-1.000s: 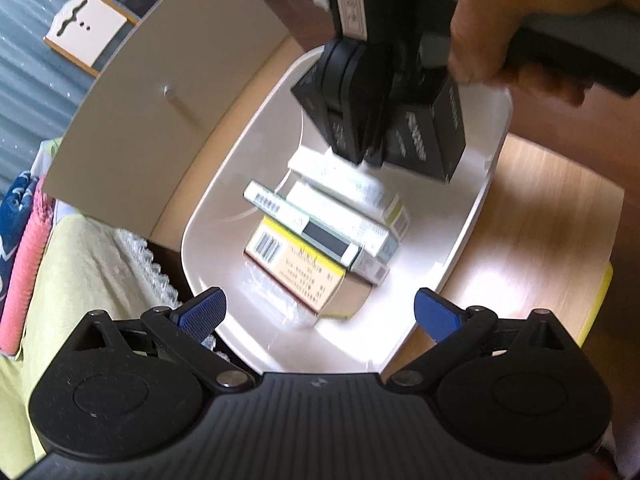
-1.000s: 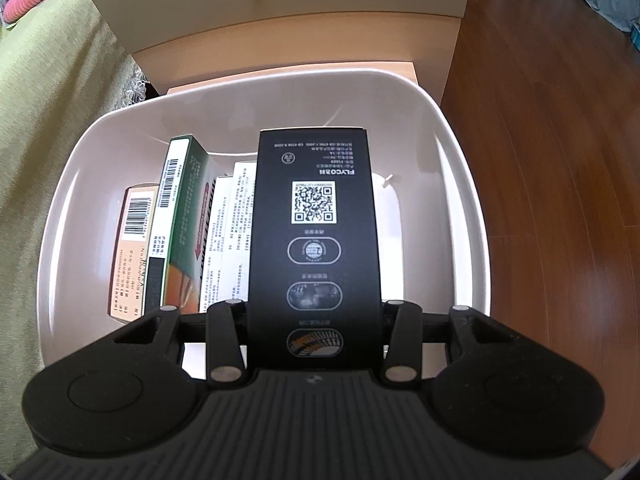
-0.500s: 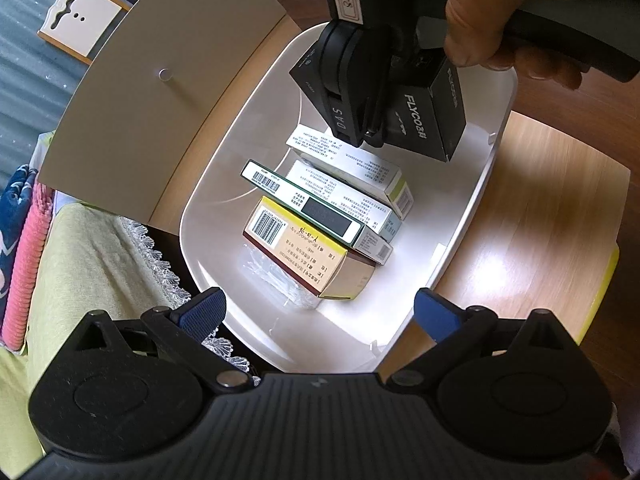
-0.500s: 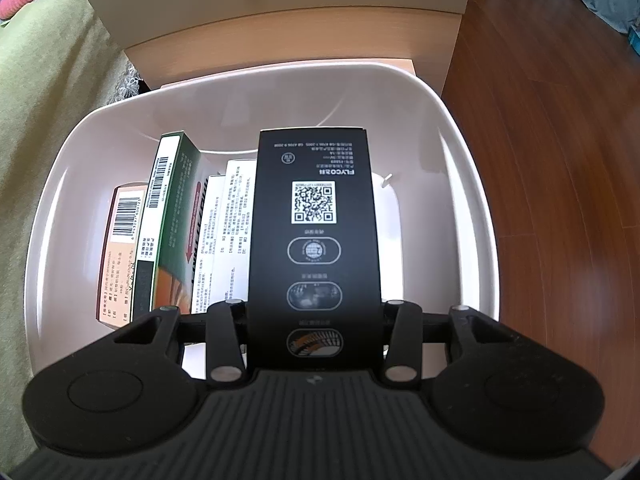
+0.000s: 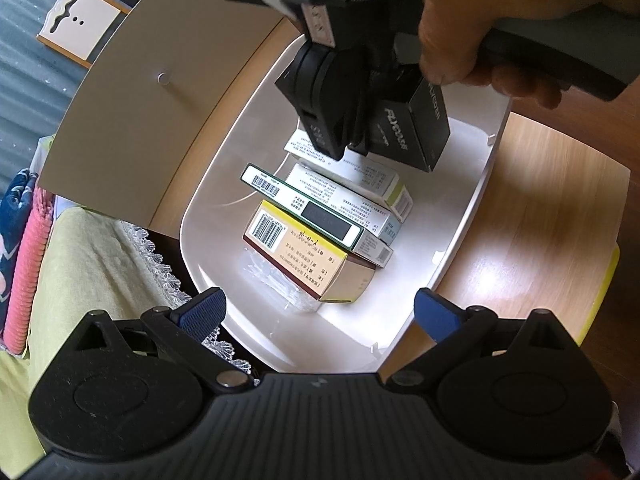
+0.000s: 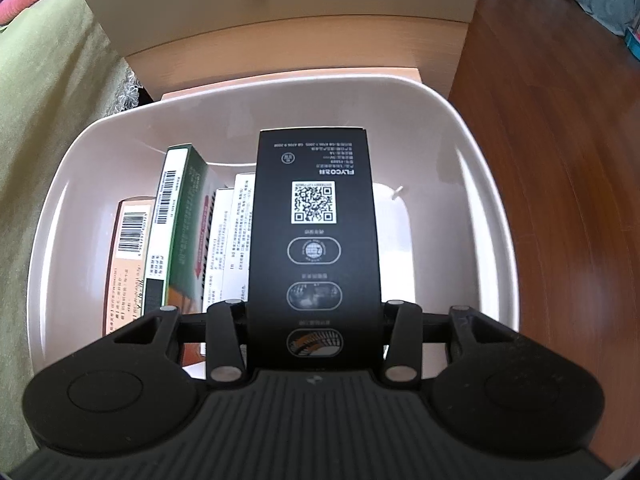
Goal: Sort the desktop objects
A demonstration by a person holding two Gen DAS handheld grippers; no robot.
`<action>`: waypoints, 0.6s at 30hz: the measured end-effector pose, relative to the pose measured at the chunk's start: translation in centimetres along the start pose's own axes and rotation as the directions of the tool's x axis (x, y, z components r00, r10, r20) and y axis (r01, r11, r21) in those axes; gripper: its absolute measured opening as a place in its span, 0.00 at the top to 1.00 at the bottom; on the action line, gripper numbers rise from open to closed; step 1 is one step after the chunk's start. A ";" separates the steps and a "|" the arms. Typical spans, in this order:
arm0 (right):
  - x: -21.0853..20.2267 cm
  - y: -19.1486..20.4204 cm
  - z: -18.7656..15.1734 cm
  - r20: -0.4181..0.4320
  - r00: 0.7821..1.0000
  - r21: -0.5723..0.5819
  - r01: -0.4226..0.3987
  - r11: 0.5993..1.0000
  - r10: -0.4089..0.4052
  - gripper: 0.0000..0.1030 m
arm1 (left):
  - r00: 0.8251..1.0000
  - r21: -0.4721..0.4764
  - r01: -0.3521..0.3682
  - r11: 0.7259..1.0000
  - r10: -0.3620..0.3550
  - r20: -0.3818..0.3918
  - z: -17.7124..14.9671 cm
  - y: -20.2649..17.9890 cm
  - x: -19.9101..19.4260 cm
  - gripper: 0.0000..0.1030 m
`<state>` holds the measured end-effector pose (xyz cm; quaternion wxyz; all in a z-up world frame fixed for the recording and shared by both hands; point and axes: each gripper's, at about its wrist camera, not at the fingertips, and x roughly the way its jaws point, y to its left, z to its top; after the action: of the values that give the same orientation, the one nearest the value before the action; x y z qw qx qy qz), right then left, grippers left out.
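A white plastic bin (image 5: 404, 312) (image 6: 476, 184) sits on a small wooden table (image 5: 552, 216). Several medicine boxes lie side by side in it: an orange one (image 5: 304, 258) (image 6: 126, 256), a green one (image 5: 304, 208) (image 6: 186, 232) and white ones (image 5: 352, 184) (image 6: 228, 240). My right gripper (image 6: 314, 320) (image 5: 360, 128) is shut on a black box with a QR code (image 6: 314, 220) (image 5: 416, 132), held above the bin's right part beside the white boxes. My left gripper (image 5: 318, 312) is open over the bin's near rim, holding nothing.
A beige board (image 5: 152, 92) stands against the table's far-left side. A yellow-green cloth with lace trim (image 5: 84, 264) (image 6: 44, 92) lies left of the bin. Dark wooden floor (image 6: 560, 128) runs to the right. A hand (image 5: 472, 28) grips the right gripper's handle.
The right gripper with the black box has risen and drawn back a little from the bin's boxes. The left gripper has barely moved.
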<state>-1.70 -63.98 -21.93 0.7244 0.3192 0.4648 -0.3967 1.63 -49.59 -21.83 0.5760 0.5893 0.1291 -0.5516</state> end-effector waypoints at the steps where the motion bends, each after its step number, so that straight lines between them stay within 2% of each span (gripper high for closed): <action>1: 0.1 0.0 0.0 -0.002 1.000 0.006 0.002 1.000 -0.002 0.62 | 1.000 -0.001 0.000 1.000 0.000 0.001 0.0 0.0 0.0 0.02; 18: 2.0 -0.7 -0.2 -0.029 1.000 0.024 0.005 1.000 -0.005 0.62 | 1.000 0.011 -0.001 1.000 0.002 -0.001 0.0 0.6 0.3 0.02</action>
<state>-1.89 -64.70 -23.95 0.7125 0.3326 0.4714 -0.3994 2.21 -49.95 -21.78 0.5732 0.5928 0.1260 -0.5515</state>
